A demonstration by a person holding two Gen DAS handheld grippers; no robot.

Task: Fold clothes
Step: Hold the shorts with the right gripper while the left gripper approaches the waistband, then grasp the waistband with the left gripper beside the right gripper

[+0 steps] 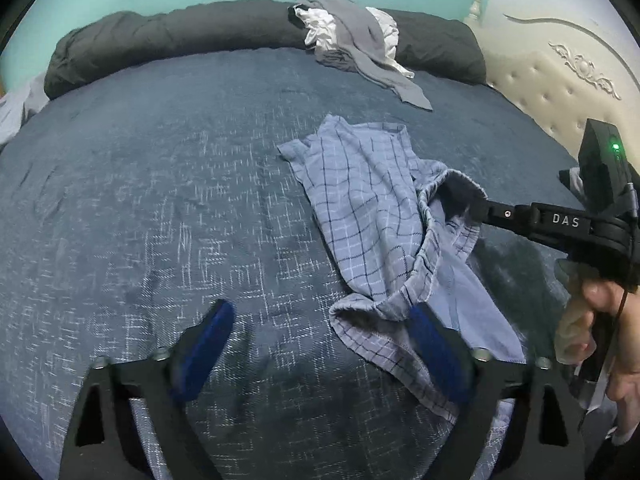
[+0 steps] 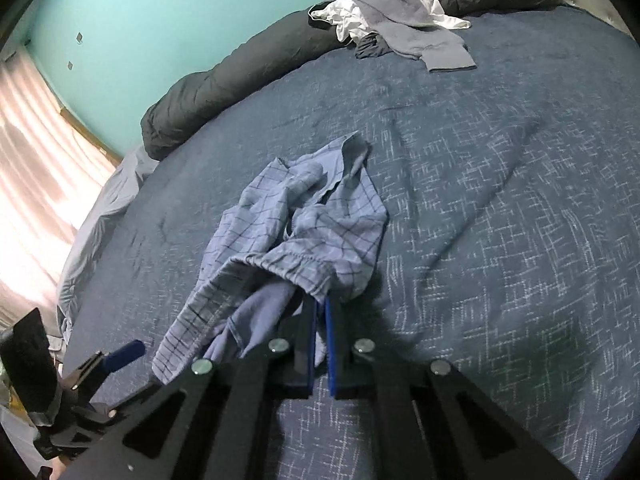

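Garment: light blue checked cotton shorts with an elastic waistband (image 1: 372, 208) are seen crumpled near the middle of the bed, one end raised off the cover, the rest trailing flat
Waistband: the gathered elastic edge (image 2: 288, 264) is pulled up into an open loop by the right-hand tool
Right gripper (image 2: 320, 312): its blue-padded jaws are pressed almost together, with the waistband cloth pinched between them
Left gripper (image 1: 320, 336): its blue pads stand wide apart; the right-side pad lies at or on the near hem of the shorts, the other over bare cover, and nothing is clamped
Hand: a person's hand (image 1: 600, 328) is seen around the right gripper's handle
Bed: a dark blue bedspread with a white crosshatch weave (image 1: 160, 220) lies under the shorts
Other laundry: a heap of grey and white clothes (image 1: 352, 36) rests well apart, against a dark grey rolled duvet (image 1: 180, 32) below a turquoise wall
Step in hand: the shorts are judged to be picked up for spreading; no fold is made yet
Next move: a second hold on the waistband is called for from the left gripper, so the shorts can be drawn flat
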